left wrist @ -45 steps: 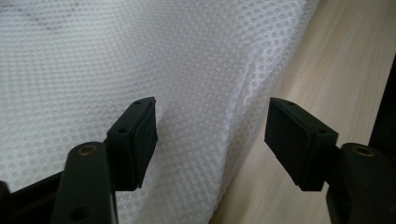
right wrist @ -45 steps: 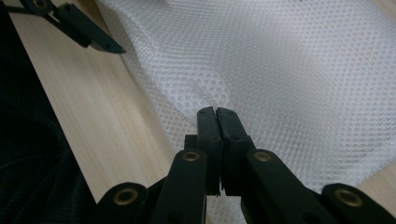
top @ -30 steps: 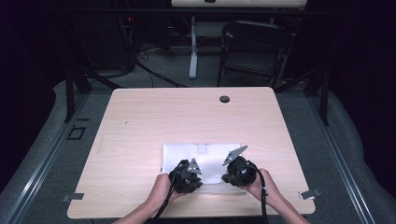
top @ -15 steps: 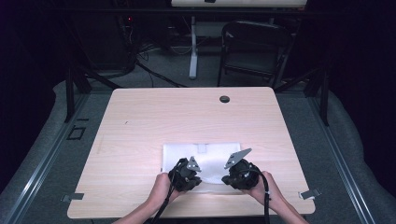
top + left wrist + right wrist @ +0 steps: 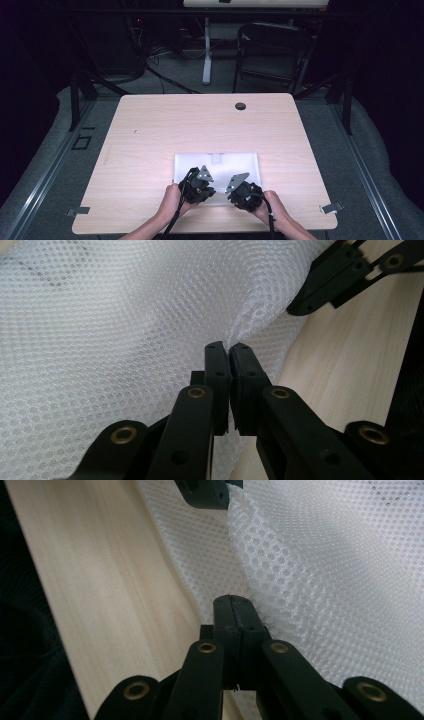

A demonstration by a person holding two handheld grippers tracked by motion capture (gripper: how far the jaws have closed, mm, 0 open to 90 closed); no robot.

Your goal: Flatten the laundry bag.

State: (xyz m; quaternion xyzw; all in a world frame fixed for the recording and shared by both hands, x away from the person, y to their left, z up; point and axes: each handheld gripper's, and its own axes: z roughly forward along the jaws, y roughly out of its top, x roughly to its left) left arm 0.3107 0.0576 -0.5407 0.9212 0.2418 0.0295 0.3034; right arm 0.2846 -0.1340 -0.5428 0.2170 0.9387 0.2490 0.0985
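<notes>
A dark folding chair (image 5: 272, 52) stands on grey carpet (image 5: 45, 165) behind the table (image 5: 200, 125).

A white mesh cloth (image 5: 220, 167) lies on the pale wooden table (image 5: 150, 130), toward the near edge and a little right of the middle. From above it reads as a flat rectangle, its sides roughly square to the table's, with a small paler tab at the middle of its far edge. Up close the fabric (image 5: 125, 340) is a fine open net of tiny round holes, thin enough to look slightly see-through. Along its near edge it is pinched and puckered into raised folds at two spots (image 5: 270, 595), while the rest lies smooth.
</notes>
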